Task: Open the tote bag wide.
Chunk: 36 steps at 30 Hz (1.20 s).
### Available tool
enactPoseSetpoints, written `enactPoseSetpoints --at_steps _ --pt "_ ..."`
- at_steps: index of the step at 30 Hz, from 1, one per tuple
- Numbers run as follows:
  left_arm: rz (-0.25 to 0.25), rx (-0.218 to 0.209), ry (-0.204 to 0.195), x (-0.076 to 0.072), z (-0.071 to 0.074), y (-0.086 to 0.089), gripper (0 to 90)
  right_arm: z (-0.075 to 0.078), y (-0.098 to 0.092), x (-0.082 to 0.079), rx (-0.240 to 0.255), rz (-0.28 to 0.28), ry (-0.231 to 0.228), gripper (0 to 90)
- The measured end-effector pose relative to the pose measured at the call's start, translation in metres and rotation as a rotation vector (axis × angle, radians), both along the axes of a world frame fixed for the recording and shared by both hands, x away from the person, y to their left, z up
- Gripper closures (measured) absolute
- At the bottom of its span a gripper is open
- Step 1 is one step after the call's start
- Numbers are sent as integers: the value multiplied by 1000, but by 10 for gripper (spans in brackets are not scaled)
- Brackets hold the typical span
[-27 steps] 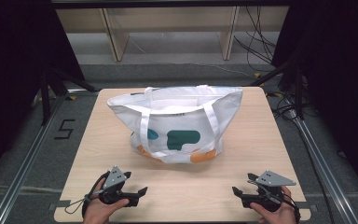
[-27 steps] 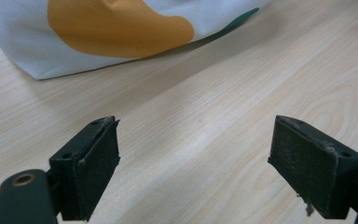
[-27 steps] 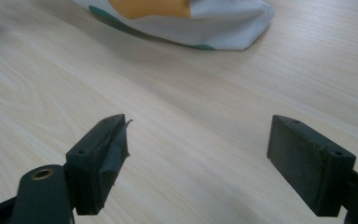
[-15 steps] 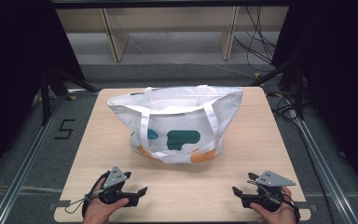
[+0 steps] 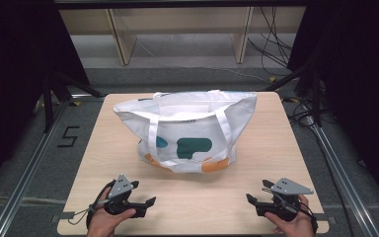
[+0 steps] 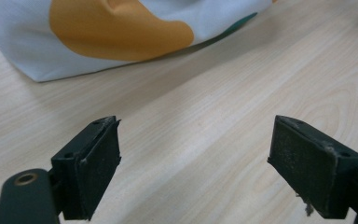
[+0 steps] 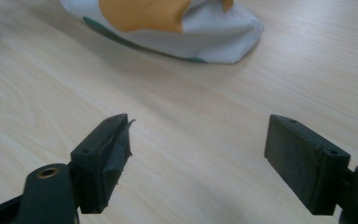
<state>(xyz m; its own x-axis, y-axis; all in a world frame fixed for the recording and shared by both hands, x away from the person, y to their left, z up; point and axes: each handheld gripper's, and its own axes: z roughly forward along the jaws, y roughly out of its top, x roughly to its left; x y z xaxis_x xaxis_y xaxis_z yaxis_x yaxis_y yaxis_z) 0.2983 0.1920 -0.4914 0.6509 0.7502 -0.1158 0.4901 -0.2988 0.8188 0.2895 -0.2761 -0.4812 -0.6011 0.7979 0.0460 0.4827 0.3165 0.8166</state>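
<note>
Pale wooden table [image 5: 276, 148] bears a white fabric tote bag [image 5: 190, 131] at twelve o'clock, well apart from both the left gripper [image 5: 145, 203] and the right gripper [image 5: 256, 195], jaws released, empty.

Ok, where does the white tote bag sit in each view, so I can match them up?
High view: white tote bag stands mid-table, beyond both hands.
Left gripper view: its bottom corner lies top left, past the open jaws.
Right gripper view: its other bottom corner lies top centre.
Shared landmark: the orange patches along the bag's base, on the pale wooden table.

L tool [image 5: 145, 196] & R tool [image 5: 256, 193] both agape, low.
</note>
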Motion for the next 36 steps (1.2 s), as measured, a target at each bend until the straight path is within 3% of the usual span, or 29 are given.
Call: enactPoseSetpoints --at_steps 4,5,9,11,13,15,17,20,22,23,25,26,27,28,31,33,36 --pt "14 -12 14 1 4 2 157 10 2 4 29 -6 -10 267" --pt "-3 -10 -3 3 8 5 158 13 1 5 22 5 -20 295" --pt "-8 -24 3 4 17 3 162 26 0 10 6 38 -50 386" --pt "-33 -7 -2 6 21 4 169 29 0 11 10 36 -37 396" --pt "-33 -10 7 9 30 2 309 39 4 16 46 42 -24 457" --pt "-43 -15 1 12 34 2 339 47 6 23 30 63 -46 490" --pt "-52 -12 -3 15 41 0 433 56 9 31 16 87 -72 530" --pt "-71 -10 -33 23 54 -2 517 70 17 38 25 102 -48 683" --pt "-75 -4 -41 24 58 -2 607 75 18 42 24 124 -61 719" --pt "-89 -13 -57 27 67 -3 649 88 22 49 3 158 -101 778" --pt "-98 -4 -68 29 73 -3 699 92 24 50 16 155 -90 800" --pt "-101 9 -105 34 81 -3 769 105 28 57 11 169 -120 840" --pt "-101 9 -105 34 81 -3 799 105 28 57 11 169 -120 840" --pt "-98 -4 -103 40 88 -4 826 117 31 64 -12 184 -145 865" --pt "-103 -25 -94 46 94 -5 877 126 35 70 -8 180 -159 878" --pt "-99 -48 -91 54 106 -4 892 142 40 81 -25 197 -177 893" --pt "-107 -76 -90 61 117 -3 893 150 43 87 -32 196 -196 896"
